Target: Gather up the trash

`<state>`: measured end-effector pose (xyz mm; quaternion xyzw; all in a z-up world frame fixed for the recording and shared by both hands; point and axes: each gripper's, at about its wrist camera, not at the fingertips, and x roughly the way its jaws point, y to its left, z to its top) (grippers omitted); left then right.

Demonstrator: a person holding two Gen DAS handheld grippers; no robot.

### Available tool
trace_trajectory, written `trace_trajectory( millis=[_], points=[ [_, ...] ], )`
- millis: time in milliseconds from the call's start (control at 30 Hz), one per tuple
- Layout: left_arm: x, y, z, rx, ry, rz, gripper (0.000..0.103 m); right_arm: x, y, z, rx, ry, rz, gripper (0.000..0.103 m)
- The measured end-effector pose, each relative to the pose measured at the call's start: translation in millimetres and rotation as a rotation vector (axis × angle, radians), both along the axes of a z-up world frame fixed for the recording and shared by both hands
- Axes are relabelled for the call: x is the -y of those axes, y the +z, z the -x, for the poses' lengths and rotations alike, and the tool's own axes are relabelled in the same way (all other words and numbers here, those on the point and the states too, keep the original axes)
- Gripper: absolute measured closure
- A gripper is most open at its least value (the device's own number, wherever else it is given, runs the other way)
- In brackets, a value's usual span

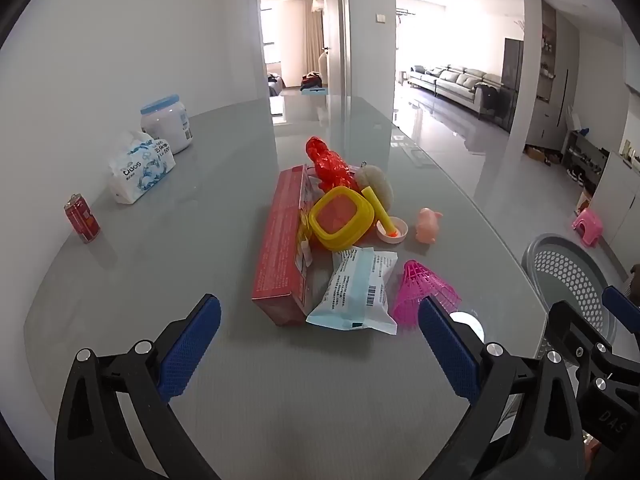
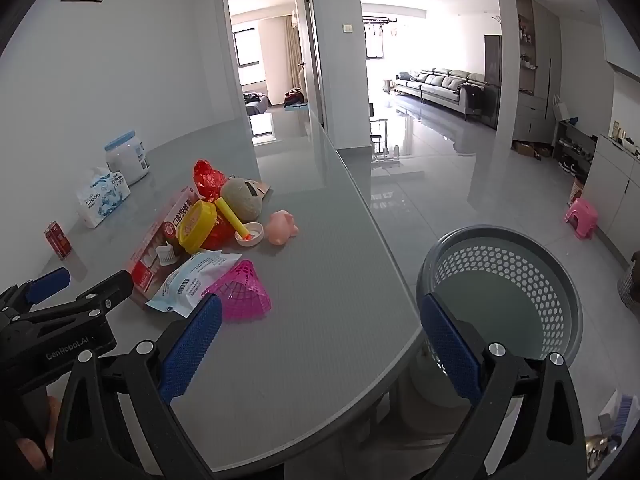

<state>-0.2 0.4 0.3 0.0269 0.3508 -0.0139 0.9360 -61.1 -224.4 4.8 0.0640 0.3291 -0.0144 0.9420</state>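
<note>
A pile of trash lies mid-table: a red box [image 1: 282, 240], a white and blue wrapper [image 1: 358, 290], a pink mesh cone [image 1: 424, 290], a yellow lid [image 1: 340, 218], a yellow tube [image 1: 380, 210] in a white cap, red foil [image 1: 330, 166], a beige sponge [image 1: 378, 184] and a pink pig toy [image 1: 428, 226]. My left gripper [image 1: 320, 344] is open and empty, just short of the wrapper. My right gripper [image 2: 320, 340] is open and empty over the table's edge, beside the cone [image 2: 242, 290]. A grey perforated bin [image 2: 504, 296] stands on the floor to the right.
A red can [image 1: 82, 220], a tissue pack [image 1: 142, 172] and a white jar with a blue lid [image 1: 166, 124] stand along the wall at left. The grey table [image 2: 332, 264] has a curved edge on the right. A pink stool [image 2: 580, 218] is on the floor.
</note>
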Motion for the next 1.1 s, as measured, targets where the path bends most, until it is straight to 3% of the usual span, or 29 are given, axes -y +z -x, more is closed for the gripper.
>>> trace_trajectory(
  millis=[1100],
  points=[
    [1.7, 4.7, 2.6, 0.012, -0.003, -0.021, 0.006, -0.8, 3.3, 2.4, 0.001, -0.004, 0.007, 0.008]
  ],
)
